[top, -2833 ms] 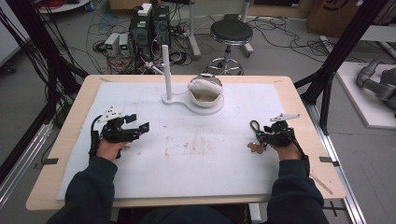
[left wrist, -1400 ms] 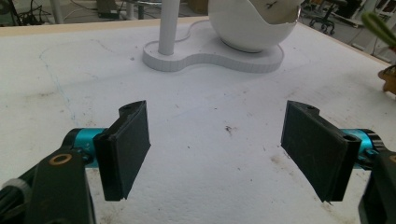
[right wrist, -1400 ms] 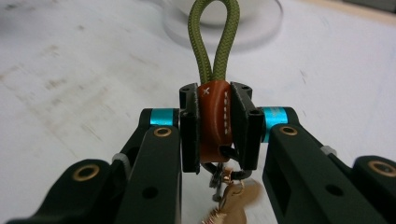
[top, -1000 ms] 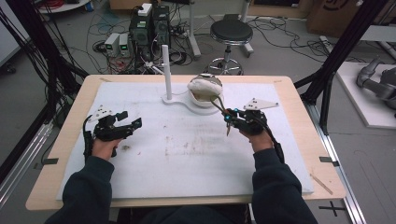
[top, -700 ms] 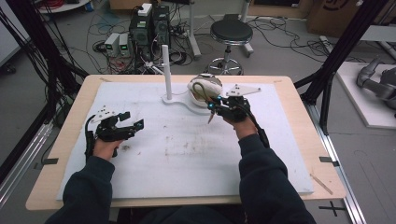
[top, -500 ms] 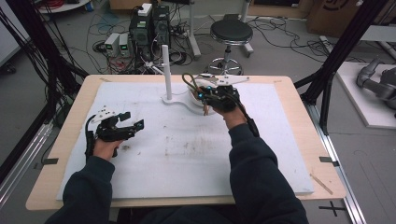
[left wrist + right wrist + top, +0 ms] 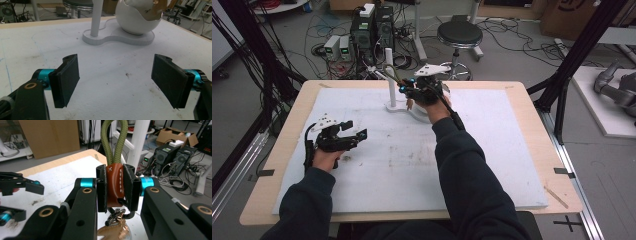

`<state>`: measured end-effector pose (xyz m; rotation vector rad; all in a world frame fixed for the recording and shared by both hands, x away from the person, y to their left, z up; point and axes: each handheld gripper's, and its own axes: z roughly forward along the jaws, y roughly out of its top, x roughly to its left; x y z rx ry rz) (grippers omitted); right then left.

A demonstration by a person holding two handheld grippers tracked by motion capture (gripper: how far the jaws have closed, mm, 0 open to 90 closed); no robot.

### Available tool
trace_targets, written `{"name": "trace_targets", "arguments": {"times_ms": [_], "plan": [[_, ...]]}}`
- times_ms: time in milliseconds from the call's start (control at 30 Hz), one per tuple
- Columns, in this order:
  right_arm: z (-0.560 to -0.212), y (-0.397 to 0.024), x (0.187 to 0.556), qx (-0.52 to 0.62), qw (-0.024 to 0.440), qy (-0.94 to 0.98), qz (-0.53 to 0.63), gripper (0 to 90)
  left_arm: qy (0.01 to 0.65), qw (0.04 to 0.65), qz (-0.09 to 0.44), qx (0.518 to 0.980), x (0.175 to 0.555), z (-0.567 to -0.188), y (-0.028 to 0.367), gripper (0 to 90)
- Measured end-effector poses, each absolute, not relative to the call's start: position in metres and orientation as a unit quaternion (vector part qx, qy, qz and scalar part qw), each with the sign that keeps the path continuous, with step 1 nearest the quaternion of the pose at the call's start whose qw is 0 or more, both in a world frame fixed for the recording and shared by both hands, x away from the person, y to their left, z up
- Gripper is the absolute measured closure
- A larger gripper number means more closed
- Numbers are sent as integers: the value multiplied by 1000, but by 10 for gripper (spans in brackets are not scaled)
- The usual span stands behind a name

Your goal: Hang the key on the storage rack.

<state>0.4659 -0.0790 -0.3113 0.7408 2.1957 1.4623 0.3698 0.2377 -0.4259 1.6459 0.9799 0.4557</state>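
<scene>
My right gripper is shut on the brown leather tab of a keychain. Its green cord loop stands up beyond the jaws and metal keys hang below. In the high view this gripper hovers over the white bowl of a stand, with the cord loop right beside the white post. My left gripper rests on the mat at the left, open with nothing between its pads. The left gripper view faces the post and the egg-shaped bowl.
The stand's flat white base lies on a white mat that covers the wooden table. Behind the table stand computers, cables and a stool. Black frame posts flank the table.
My right gripper has carried the keychain from the table's right side leftward and away to the stand, ending over the bowl beside the post. The left gripper has stayed put, open.
</scene>
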Motion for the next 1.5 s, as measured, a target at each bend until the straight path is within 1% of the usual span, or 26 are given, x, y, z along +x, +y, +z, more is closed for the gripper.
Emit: {"name": "trace_targets", "arguments": {"times_ms": [167, 400, 633, 733, 833, 900, 967, 1167, 1267, 1400, 1467, 1500], "plan": [[-315, -62, 476, 278, 204, 796, 497, 760, 415, 554, 191, 696, 370, -426, 237, 223], [-324, -49, 486, 295, 229, 804, 462, 760, 417, 554, 190, 695, 370, -426, 238, 223], [-330, -49, 493, 309, 216, 812, 446, 758, 417, 554, 190, 695, 370, -427, 237, 224], [-332, -49, 492, 313, 210, 813, 445, 743, 416, 554, 191, 695, 370, -426, 237, 225], [-331, -49, 491, 313, 206, 812, 448, 708, 417, 554, 190, 695, 370, -426, 237, 225], [-330, -50, 489, 311, 206, 811, 451, 621, 417, 554, 190, 695, 369, -426, 238, 225], [-329, -52, 486, 310, 203, 811, 453, 611, 416, 553, 190, 696, 369, -426, 238, 225], [-321, -68, 478, 305, 206, 817, 444, 538, 417, 556, 190, 693, 369, -426, 238, 225], [-321, -85, 468, 296, 218, 808, 460, 521, 419, 557, 190, 692, 368, -425, 239, 225], [-328, -119, 455, 296, 217, 804, 468, 438, 421, 560, 191, 687, 368, -425, 240, 225], [-331, -136, 448, 303, 204, 810, 459, 379, 420, 559, 191, 689, 368, -425, 240, 224], [-334, -145, 444, 300, 206, 808, 464, 379, 420, 558, 190, 690, 368, -425, 239, 224]]}}
